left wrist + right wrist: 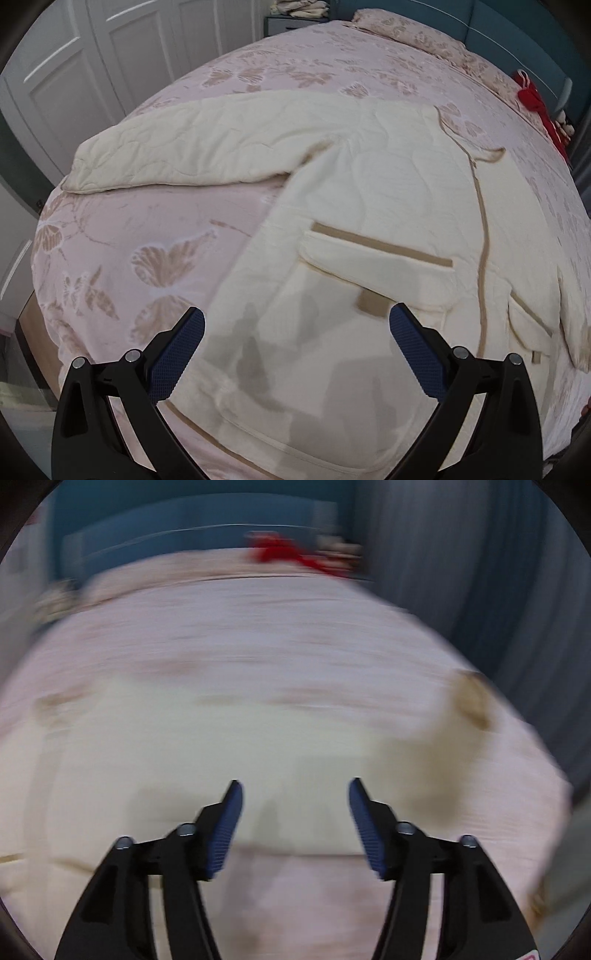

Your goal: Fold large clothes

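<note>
A cream quilted jacket with tan trim (388, 206) lies spread flat on a pink butterfly-patterned bedspread (122, 258), one sleeve stretched to the far left. The left gripper (297, 321) hovers over its near hem, jaws spread wide and holding nothing. In the blurred right wrist view, the right gripper (295, 794) is likewise spread, empty, above the cream fabric (207, 746).

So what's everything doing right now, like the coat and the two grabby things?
Cream coat: spread flat on the bed, front up, one sleeve stretched out sideways.
Coat pocket flap: lying closed.
Left gripper: jaws wide open, holding nothing.
Right gripper: jaws open, empty; view blurred.
Wardrobe doors: shut.
</note>
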Action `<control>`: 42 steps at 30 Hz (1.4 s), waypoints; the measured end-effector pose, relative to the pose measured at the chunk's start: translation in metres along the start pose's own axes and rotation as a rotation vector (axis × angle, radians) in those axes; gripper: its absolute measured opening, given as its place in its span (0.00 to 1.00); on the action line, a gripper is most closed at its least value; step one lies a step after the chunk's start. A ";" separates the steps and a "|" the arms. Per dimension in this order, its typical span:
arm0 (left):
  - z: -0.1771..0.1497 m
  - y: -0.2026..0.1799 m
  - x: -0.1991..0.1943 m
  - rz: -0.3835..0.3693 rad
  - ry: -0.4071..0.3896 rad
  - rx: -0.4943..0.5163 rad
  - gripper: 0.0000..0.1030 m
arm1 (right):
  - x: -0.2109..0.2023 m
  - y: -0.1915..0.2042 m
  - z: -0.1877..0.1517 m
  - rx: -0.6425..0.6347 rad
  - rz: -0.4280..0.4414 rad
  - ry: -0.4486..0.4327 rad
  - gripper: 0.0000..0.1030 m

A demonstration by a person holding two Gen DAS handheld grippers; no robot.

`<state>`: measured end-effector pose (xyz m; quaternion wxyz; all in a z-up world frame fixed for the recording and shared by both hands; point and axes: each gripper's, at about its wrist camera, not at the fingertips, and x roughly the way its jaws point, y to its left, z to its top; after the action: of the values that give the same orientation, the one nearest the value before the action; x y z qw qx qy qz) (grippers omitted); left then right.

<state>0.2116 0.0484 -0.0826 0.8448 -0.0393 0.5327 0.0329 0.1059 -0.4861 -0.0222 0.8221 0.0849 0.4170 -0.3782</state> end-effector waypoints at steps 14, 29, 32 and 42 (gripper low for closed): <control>-0.023 -0.087 -0.005 0.014 0.016 0.176 0.95 | 0.121 -0.214 -0.066 0.709 0.108 0.252 0.66; -0.005 -0.064 -0.005 0.016 -0.008 0.112 0.95 | -0.042 -0.007 0.065 0.192 0.477 -0.115 0.11; 0.000 -0.048 -0.008 0.019 -0.017 0.081 0.95 | -0.080 0.076 0.073 0.038 0.619 -0.127 0.11; 0.016 0.023 -0.002 0.016 -0.011 -0.040 0.95 | -0.102 0.366 -0.013 -0.438 0.915 0.114 0.14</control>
<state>0.2233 0.0730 -0.0749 0.8464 -0.0520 0.5276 0.0506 0.3137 -0.1681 -0.0182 0.8780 0.1049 0.4507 0.1223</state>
